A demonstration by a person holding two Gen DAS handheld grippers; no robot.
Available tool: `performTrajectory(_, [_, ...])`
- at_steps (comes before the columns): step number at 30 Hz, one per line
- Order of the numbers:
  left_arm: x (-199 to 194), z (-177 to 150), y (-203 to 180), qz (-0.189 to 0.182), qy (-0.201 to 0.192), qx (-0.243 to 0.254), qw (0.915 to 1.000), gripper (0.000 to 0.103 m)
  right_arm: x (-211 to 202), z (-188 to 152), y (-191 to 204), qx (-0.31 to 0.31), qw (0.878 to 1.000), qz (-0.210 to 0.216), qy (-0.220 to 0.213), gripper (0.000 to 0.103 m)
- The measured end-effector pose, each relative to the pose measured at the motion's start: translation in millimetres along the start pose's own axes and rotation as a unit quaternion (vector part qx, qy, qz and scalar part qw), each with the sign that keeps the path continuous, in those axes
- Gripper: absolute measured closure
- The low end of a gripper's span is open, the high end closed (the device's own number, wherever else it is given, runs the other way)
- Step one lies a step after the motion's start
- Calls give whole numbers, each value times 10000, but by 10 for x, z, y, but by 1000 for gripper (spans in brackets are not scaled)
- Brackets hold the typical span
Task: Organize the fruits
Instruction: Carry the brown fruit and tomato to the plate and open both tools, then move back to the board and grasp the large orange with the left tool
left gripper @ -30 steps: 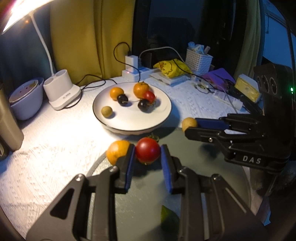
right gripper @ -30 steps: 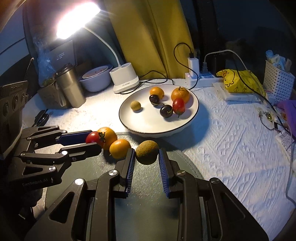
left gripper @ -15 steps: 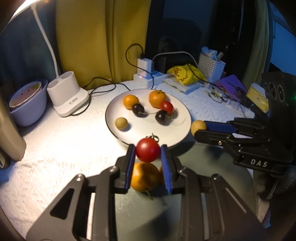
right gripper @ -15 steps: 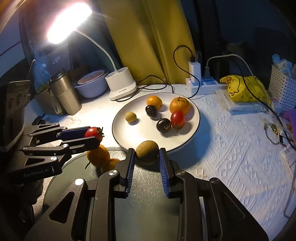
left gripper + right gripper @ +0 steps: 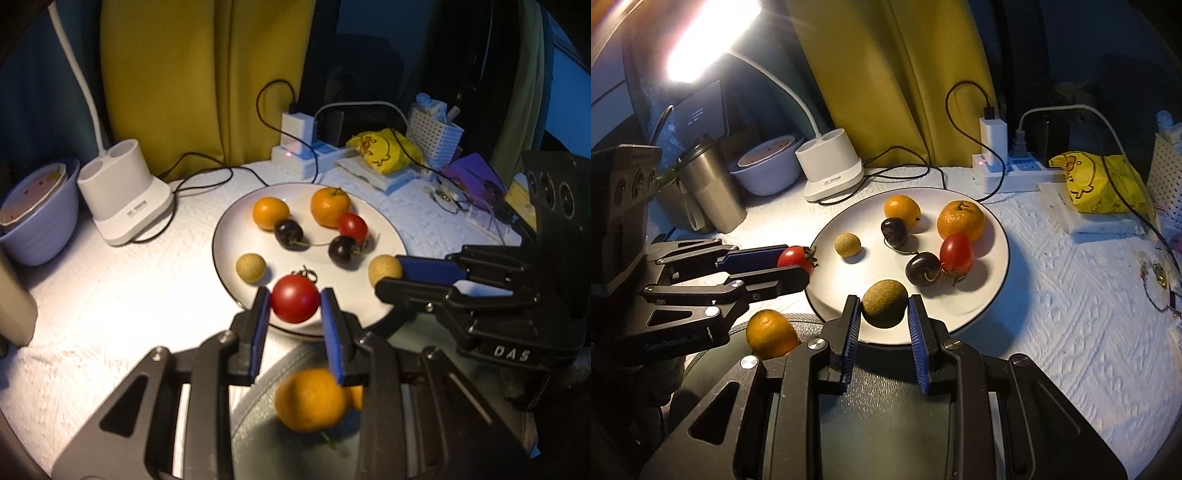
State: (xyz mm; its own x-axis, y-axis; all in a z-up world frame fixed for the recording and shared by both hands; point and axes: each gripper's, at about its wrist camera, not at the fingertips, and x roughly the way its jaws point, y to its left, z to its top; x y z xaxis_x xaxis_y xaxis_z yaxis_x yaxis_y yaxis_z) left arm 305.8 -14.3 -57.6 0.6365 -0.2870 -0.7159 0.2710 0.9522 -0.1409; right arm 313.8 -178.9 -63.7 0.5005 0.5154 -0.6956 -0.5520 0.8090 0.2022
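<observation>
- Left wrist view: my left gripper is clamped on a red tomato, held above the near rim of the white plate.
- Ahead of my tips, bare plate surface lies between a tan fruit to the left and two dark cherries beyond.
- To my right, the right gripper pinches a tan round fruit over the plate's right edge; its body reads "DAS".
- Below my fingers, an orange sits on a dark round tray.
- Right wrist view: my right gripper grips the brown-tan fruit over the plate's near rim.
- Left of me, the other tool's body shows partial lettering, "GenRobot".
- The plate holds two oranges, two cherries, a tomato and a tan fruit.
</observation>
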Motion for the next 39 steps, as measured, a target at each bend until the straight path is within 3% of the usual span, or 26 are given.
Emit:
performTrajectory(8, [209, 32, 118, -91, 229, -162, 9996, 74, 233, 25, 20, -42, 9998, 72, 179, 75])
performTrajectory(16, [235, 31, 151, -104, 196, -262, 9994, 73, 325, -5, 25, -36, 9996, 76, 255, 75])
performTrajectory(39, [-342, -152, 27, -22, -198, -327, 9993, 62, -77, -55, 311, -53, 9999, -83, 23, 74])
